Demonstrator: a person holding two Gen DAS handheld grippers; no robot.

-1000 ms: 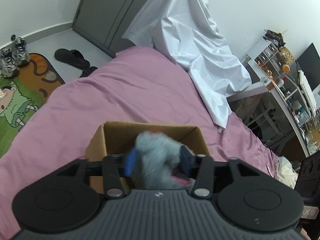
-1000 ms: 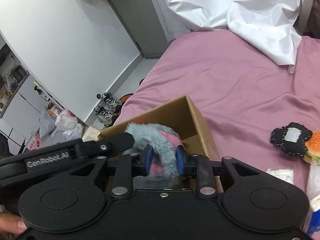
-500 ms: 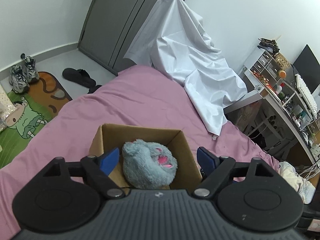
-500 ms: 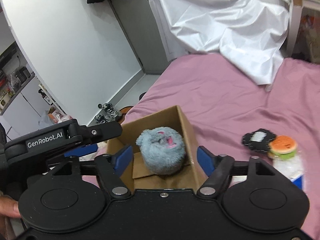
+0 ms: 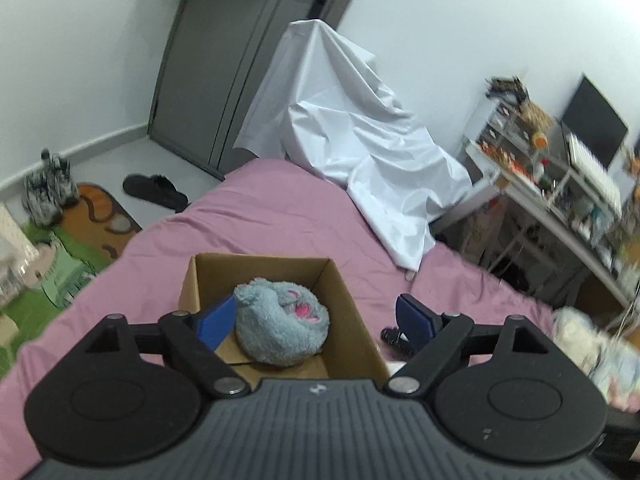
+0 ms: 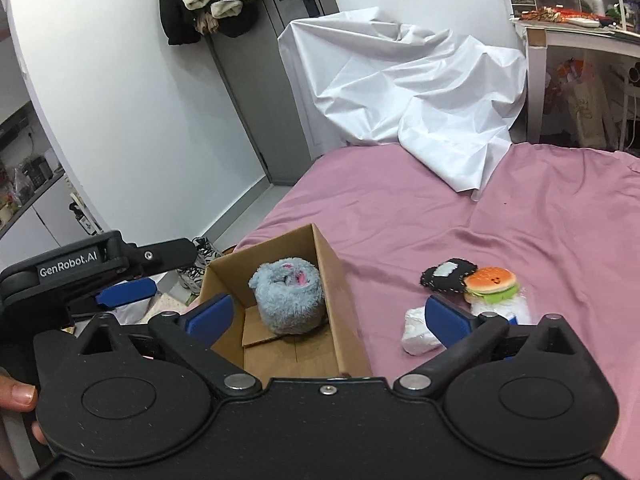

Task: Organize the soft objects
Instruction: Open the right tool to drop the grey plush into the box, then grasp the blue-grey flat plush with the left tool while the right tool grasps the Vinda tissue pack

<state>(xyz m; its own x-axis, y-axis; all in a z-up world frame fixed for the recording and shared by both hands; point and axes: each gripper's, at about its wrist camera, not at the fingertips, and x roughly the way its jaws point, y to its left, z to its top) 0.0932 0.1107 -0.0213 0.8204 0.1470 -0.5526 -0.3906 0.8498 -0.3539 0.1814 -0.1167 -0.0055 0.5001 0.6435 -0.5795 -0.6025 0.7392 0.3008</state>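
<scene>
A grey fluffy plush (image 5: 280,330) (image 6: 287,300) with pink patches lies inside an open cardboard box (image 5: 344,308) (image 6: 338,292) on the pink bed. My left gripper (image 5: 316,320) is open and empty above the box's near end; it also shows at the left of the right wrist view (image 6: 124,292). My right gripper (image 6: 328,316) is open and empty above the box. To the right of the box lie a black felt toy (image 6: 446,276), a burger plush (image 6: 490,282) and a white soft lump (image 6: 416,332).
The pink bed (image 6: 480,220) stretches ahead. A white sheet (image 5: 360,152) (image 6: 420,92) drapes over something at its far end. A cluttered desk (image 5: 560,184) stands right. Shoes (image 5: 48,188), a slipper (image 5: 154,190) and a rug lie on the floor left.
Both grippers were shut on the grey plush over the box. They opened and let it drop into the box, then drew back and up.
</scene>
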